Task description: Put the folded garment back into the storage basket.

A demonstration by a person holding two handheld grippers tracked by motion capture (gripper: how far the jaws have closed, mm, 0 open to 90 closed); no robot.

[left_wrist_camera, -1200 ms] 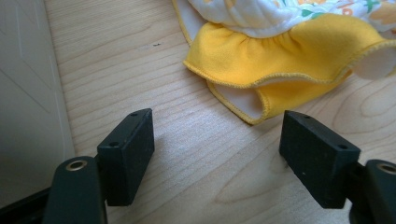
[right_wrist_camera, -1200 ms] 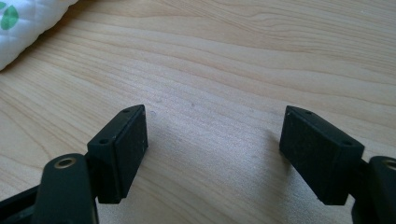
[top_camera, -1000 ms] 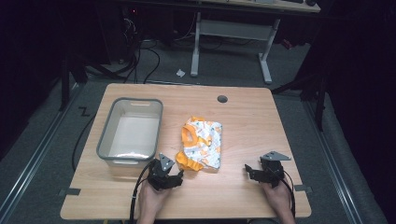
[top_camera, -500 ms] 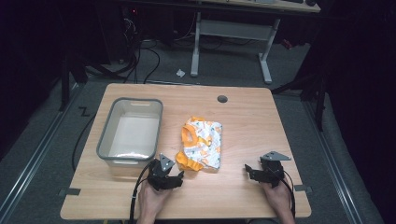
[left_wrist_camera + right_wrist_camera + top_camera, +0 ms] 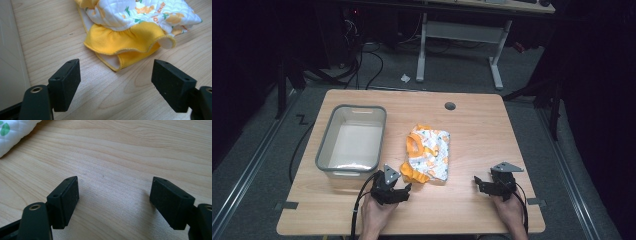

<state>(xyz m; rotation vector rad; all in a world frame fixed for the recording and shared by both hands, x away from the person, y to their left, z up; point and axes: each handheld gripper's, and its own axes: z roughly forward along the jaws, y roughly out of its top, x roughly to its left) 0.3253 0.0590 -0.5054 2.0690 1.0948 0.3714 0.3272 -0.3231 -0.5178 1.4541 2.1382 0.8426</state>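
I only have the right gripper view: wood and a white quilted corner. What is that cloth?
Observer: A folded garment, white with orange print and yellow trim, lying mid-table.
Operator: Where is the other gripper?
Observer: The left gripper sits at the garment's near corner, jaws open, the yellow hem just ahead and untouched.
Operator: Anything else on the table?
Observer: A grey bin stands left of the garment, nothing in it.

Dark room, grey carpet floor (image 5: 272,125), white-legged desk (image 5: 462,35) behind, floor cables (image 5: 362,60)
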